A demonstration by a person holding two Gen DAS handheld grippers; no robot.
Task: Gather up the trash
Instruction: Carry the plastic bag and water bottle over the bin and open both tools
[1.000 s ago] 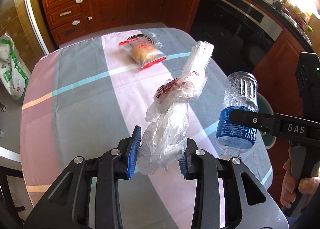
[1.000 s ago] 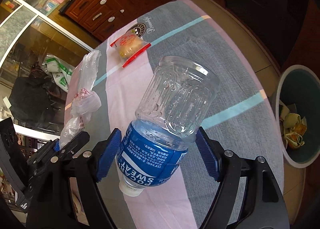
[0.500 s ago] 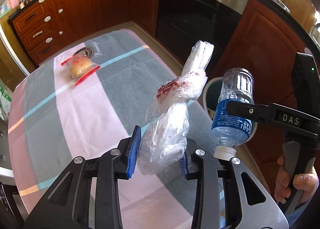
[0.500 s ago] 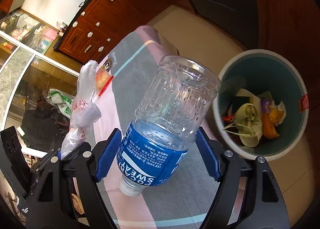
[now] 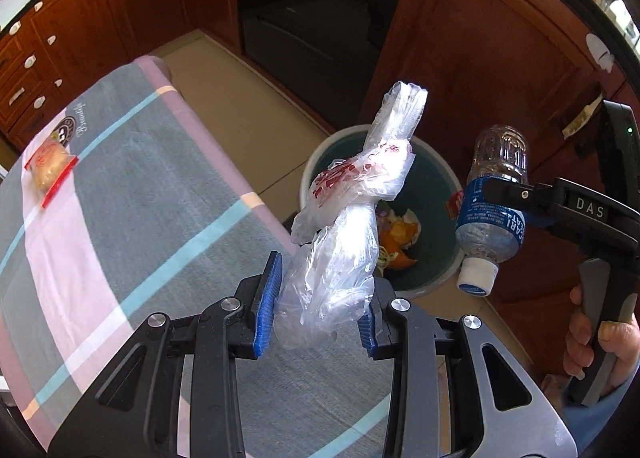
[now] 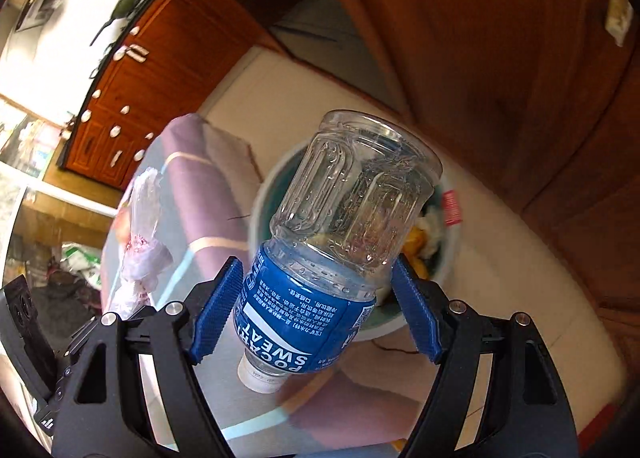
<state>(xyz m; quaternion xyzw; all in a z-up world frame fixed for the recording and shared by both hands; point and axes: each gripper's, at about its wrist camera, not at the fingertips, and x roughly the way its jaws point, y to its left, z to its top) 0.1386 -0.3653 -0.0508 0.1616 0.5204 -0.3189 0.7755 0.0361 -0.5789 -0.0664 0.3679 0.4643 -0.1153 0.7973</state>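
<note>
- The bench (image 5: 132,194) is lying at the left under a striped cloth of grey, pink and light blue; its edge is ending just before the bin.
- The trash bin (image 5: 434,282), round with a pale rim and a green inside, is standing on the floor beside the bench. Orange peels (image 5: 400,236) and other scraps are lying in it.
- The left gripper (image 5: 318,308) is pointing down over the bench edge toward the bin. Its blue fingers (image 5: 267,300) are standing narrow and are pressing on the lower part of a crumpled clear plastic bag (image 5: 352,214) with red print. The bag is sticking up from between the fingers, and in the left wrist view its upper part is showing in front of the bin.
- The right gripper (image 6: 316,314) is holding a plastic bottle (image 6: 340,242) upside down. Its fingers (image 6: 218,308) are standing wide and are clamping on the blue label, one on each side. The white cap (image 6: 262,374) is pointing down and the clear ribbed base is pointing up. In the right wrist view the bottle is covering most of the bin.
- A hand (image 5: 600,346) of the person is gripping the handle of the right gripper at the right border.
- A small packet (image 5: 48,162) with red edges is lying on the far part of the bench, well apart from both grippers.
</note>
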